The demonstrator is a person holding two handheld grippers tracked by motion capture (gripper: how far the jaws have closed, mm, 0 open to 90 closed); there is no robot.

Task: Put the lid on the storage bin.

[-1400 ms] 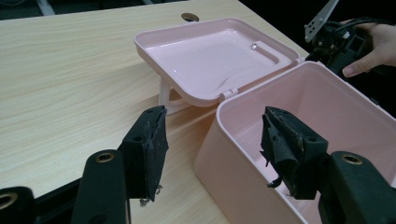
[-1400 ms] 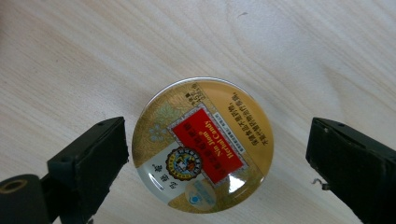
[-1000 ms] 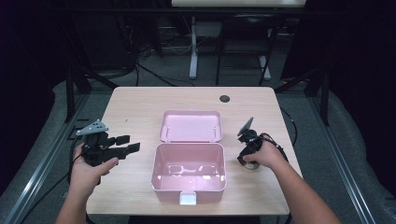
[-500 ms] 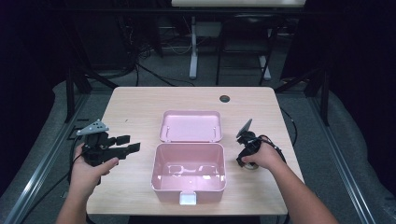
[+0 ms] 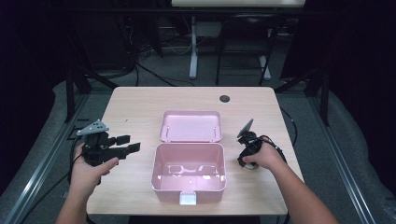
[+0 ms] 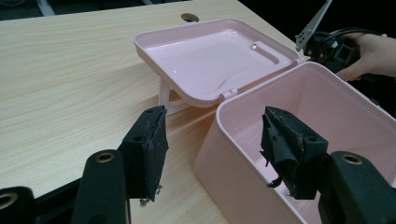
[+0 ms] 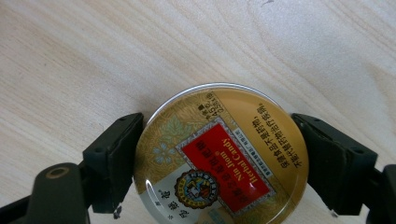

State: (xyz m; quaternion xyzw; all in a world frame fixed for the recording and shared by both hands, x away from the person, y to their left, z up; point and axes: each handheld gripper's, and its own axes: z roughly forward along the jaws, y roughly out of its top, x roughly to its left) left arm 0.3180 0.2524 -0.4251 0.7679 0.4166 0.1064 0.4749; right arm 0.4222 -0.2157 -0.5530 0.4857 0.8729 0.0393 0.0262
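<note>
A round gold candy tin (image 7: 219, 158) with a red label lies flat on the wooden table. My right gripper (image 7: 219, 154), pointing down at the table's right side (image 5: 246, 161), has just been closing its jaws on the tin. Both pads now touch its rim. An open, empty pink box (image 5: 168, 193) stands at the table's middle with its lid (image 5: 190, 126) laid back behind it. My left gripper (image 5: 130, 143) hovers left of the box, open and holding nothing. In the left gripper view its fingers (image 6: 149, 149) point at the box's near corner (image 6: 219, 140).
A white latch (image 5: 188, 199) sticks out from the box's front wall. A black round grommet (image 5: 225, 98) sits in the table near its far edge. Bare wood lies between the left hand and the box. Dark floor and cables surround the table.
</note>
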